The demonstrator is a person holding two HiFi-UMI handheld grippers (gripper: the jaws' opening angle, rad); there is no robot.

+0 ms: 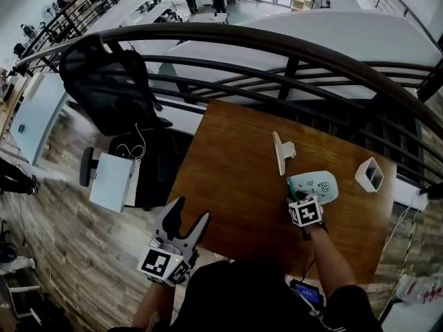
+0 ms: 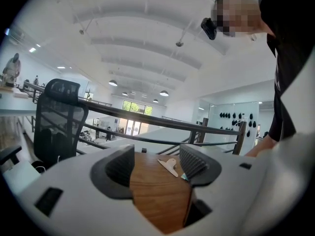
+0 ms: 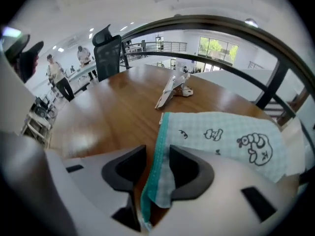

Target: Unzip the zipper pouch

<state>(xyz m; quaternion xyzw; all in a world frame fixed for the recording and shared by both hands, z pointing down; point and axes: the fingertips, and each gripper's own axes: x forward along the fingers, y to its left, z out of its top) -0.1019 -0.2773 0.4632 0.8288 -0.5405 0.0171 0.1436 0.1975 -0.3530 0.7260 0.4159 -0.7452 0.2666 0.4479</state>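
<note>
A pale mint zipper pouch [image 1: 318, 184] printed with small cartoon figures lies flat on the wooden table [image 1: 228, 185], towards its right side. My right gripper [image 1: 299, 198] points steeply down at the pouch's near-left end. In the right gripper view the pouch [image 3: 221, 136] fills the right half, and its teal zipper edge [image 3: 161, 132] runs between the jaws of the right gripper [image 3: 157, 151]. That edge lies against the right pad, with a gap to the left pad. My left gripper [image 1: 192, 211] hovers off the table's near-left corner, open and holding nothing [image 2: 156, 156].
A white clip-like object [image 1: 282, 151] lies just beyond the pouch, also in the right gripper view [image 3: 172, 90]. A small white box [image 1: 369, 174] sits at the table's right edge. A black railing [image 1: 277, 47] borders the far side, and a black office chair [image 1: 111, 92] stands to the left.
</note>
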